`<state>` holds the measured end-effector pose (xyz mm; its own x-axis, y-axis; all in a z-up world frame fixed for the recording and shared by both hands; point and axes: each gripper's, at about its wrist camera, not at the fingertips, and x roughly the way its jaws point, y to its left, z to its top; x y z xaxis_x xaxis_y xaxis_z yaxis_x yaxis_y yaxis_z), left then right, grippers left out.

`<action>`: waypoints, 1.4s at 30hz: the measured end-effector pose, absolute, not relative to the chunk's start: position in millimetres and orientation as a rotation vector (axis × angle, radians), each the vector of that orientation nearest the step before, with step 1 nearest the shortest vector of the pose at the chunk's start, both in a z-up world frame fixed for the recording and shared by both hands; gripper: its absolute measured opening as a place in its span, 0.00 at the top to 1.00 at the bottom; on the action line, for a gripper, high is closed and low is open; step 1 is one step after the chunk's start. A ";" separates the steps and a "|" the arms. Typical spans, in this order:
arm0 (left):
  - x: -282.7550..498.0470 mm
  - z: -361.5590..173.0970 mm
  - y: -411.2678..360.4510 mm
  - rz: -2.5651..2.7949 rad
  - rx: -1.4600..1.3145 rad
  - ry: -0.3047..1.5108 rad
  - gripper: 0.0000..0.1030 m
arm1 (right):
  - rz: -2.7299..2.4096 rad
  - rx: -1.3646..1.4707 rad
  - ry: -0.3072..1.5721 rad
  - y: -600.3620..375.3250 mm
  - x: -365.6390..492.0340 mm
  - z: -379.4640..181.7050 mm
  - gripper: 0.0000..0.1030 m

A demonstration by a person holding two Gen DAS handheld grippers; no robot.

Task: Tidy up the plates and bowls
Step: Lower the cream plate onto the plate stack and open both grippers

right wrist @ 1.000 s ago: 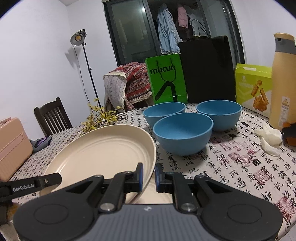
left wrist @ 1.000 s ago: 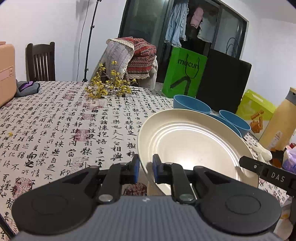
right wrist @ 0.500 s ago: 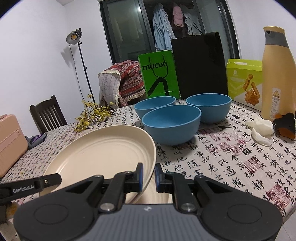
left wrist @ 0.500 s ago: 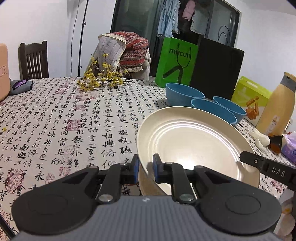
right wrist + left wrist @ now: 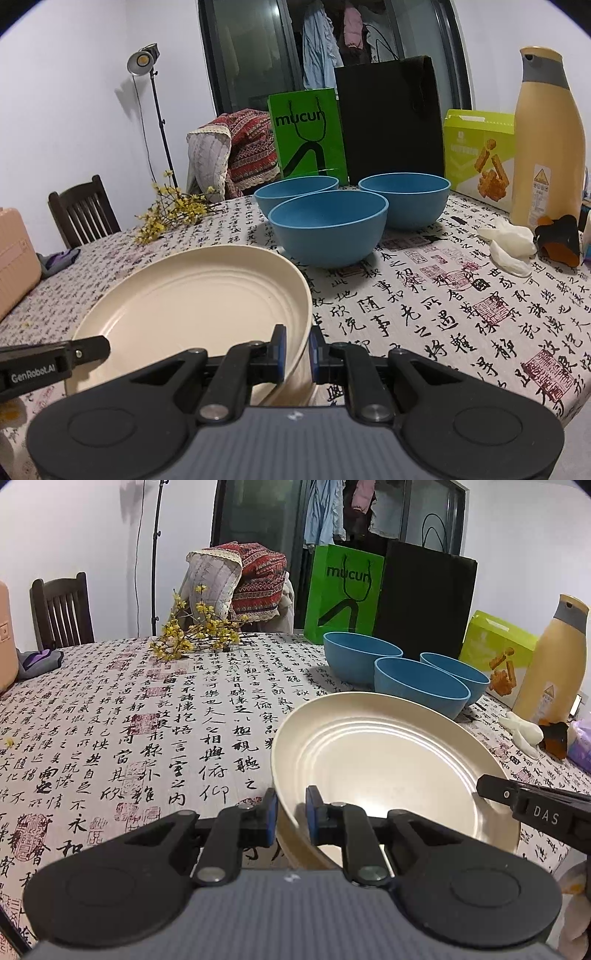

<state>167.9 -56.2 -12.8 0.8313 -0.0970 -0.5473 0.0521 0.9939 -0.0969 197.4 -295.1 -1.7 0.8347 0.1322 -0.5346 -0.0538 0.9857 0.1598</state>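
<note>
A large cream plate (image 5: 384, 771) (image 5: 195, 299) is held between both grippers near the table's front edge. My left gripper (image 5: 291, 805) is shut on its left rim, and my right gripper (image 5: 297, 345) is shut on its right rim. The right gripper's finger shows at the plate's far side in the left wrist view, and the left one's in the right wrist view. Three blue bowls (image 5: 421, 690) (image 5: 328, 229) stand close together behind the plate. I cannot tell whether the plate touches the tablecloth.
The table wears a calligraphy-print cloth (image 5: 147, 731). Yellow flower sprigs (image 5: 195, 635) lie at the back. A green bag (image 5: 306, 136), a black bag (image 5: 388, 118), a snack box (image 5: 480, 155) and a tan bottle (image 5: 546, 140) stand behind the bowls. A white glove (image 5: 509, 243) lies right.
Both grippers have sunk with the plate, so the bowls and table now sit higher in both views. The grips on the two rims are unchanged.
</note>
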 end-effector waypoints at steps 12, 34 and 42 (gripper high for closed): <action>166.6 -17.2 -57.0 -0.074 -0.061 0.584 0.84 | 0.085 0.106 0.574 -290.1 195.2 -6.3 0.88; 159.4 -26.0 -84.2 -0.030 0.124 0.522 0.80 | 0.038 -0.011 0.543 -280.4 191.4 -15.3 0.87; 161.8 -33.0 -84.5 -0.026 0.135 0.523 0.76 | 0.042 -0.034 0.521 -278.0 189.1 -18.1 0.86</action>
